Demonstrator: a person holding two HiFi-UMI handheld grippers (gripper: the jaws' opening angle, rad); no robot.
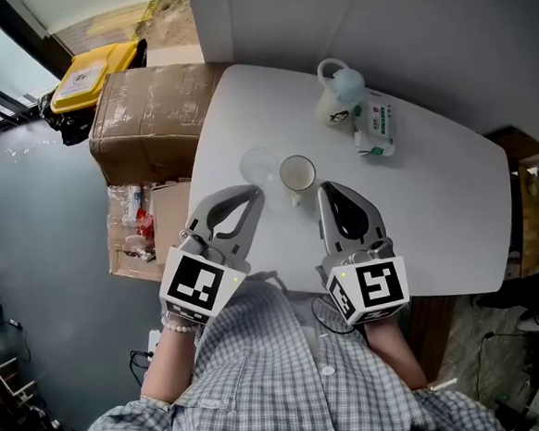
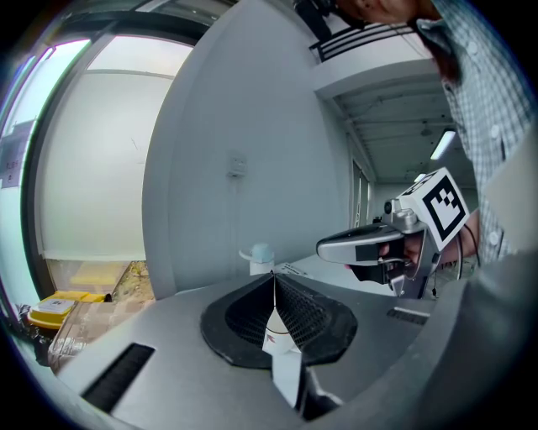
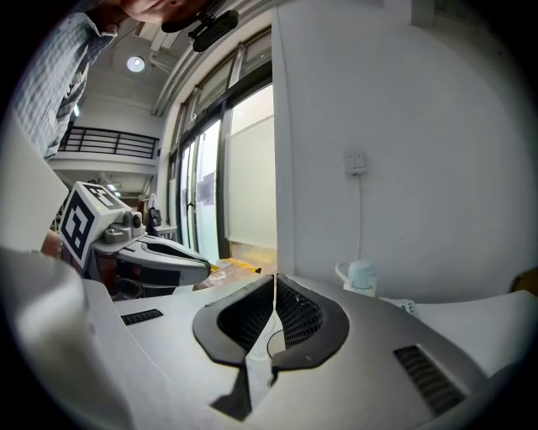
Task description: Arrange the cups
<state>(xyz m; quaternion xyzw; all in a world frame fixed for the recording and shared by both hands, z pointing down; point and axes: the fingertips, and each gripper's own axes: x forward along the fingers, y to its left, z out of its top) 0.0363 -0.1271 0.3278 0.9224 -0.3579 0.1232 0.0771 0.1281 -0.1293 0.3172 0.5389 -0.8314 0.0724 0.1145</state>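
The white cup stands just ahead of the right claw, a little to its inner side. The clear cup stands just ahead of the left claw, and the 2 cups are almost rim to rim. Both sit on the desk near its front edge. The main risk, as I judge it, is that each claw has its jaws pressed together with nothing between them. Pushing forward like that would bump a cup instead of straddling it, knocking one into the other or tipping it. The clear cup is faint against the pale desk, so its rim is easy to misjudge. With the cups so close, jaws opened wide around one could catch its neighbour. A shove to the left could also send the clear cup toward the near desk edge on that side. A mug with a pale blue top and a packet lie well ahead of the right claw, out of the way for now. Both hands hold their claws low and roughly level, side by side, angled slightly inward so the 2 tips converge on the cups without touching them.
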